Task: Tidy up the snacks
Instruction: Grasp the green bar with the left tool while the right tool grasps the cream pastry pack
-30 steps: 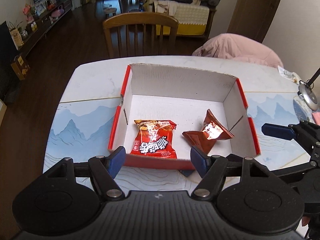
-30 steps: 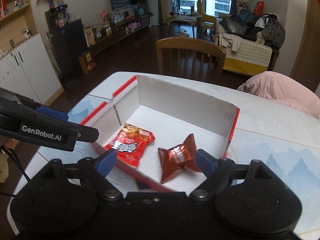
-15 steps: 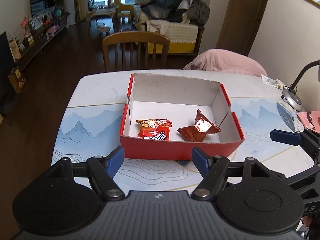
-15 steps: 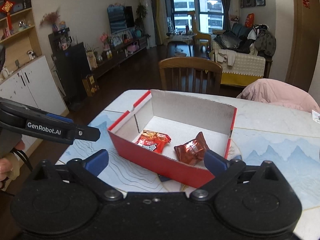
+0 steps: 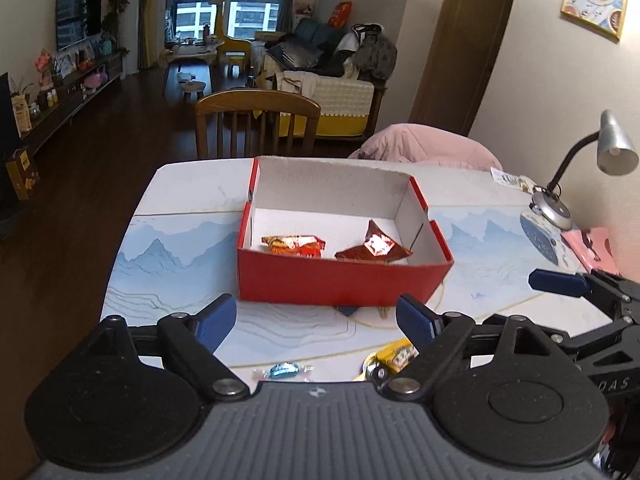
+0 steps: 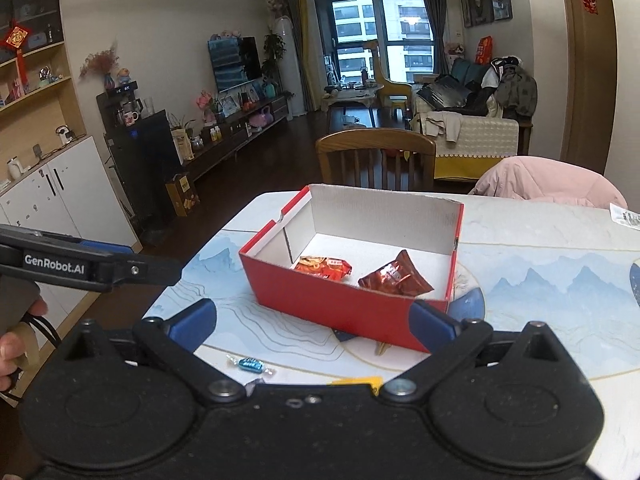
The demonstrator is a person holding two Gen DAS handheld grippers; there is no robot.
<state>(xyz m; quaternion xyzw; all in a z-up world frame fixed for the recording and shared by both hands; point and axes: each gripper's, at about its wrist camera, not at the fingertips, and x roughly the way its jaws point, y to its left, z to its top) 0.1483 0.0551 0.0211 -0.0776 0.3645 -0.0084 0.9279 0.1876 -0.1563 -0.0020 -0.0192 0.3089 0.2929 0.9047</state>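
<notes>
Both wrist views look forward over the surface [image 5: 180,248] from its near edge, the right one angled from further right; both share the red box [image 5: 340,280] [image 6: 344,308] close ahead.

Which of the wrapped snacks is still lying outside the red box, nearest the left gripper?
The small blue-wrapped candy on the table, just before the left gripper; the yellow packet lies farther right.

Dim, cool indoor light, dusk-blue window [image 6: 380,36] at the far end, sharp glare on the foil snack packet [image 5: 378,245], soft shadow under the red box [image 5: 340,284], strong fisheye bending with dark corners, slightly soft, noisy background
</notes>
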